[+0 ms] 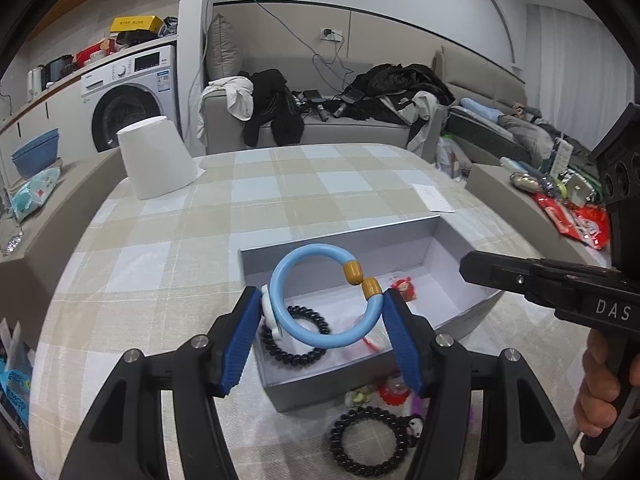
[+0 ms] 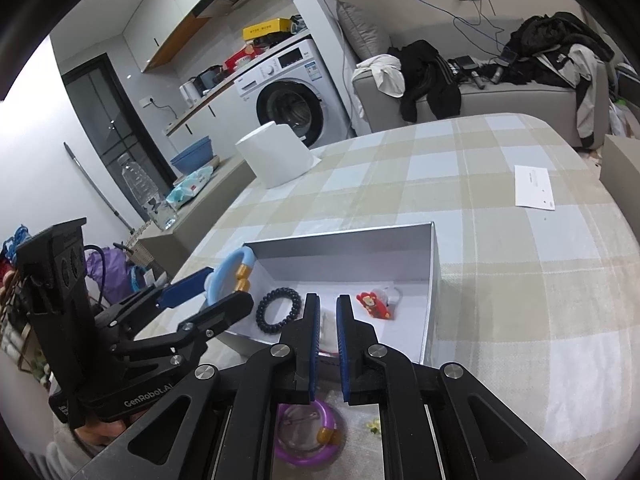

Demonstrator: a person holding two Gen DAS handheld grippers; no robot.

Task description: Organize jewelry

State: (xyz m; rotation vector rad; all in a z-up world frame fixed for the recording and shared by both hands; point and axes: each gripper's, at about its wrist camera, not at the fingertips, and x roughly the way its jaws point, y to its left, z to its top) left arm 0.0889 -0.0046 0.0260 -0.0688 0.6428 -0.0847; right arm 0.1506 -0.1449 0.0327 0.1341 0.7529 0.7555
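Gripping the blue bangle (image 1: 316,300) above the grey box (image 1: 336,236), left gripper (image 1: 320,312) jaws poised it for release; right gripper (image 2: 328,320) jaws stood nearly closed, empty.

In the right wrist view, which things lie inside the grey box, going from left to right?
Black bead bracelet → small white item, partly hidden behind the right gripper → red charm, all in the grey box.
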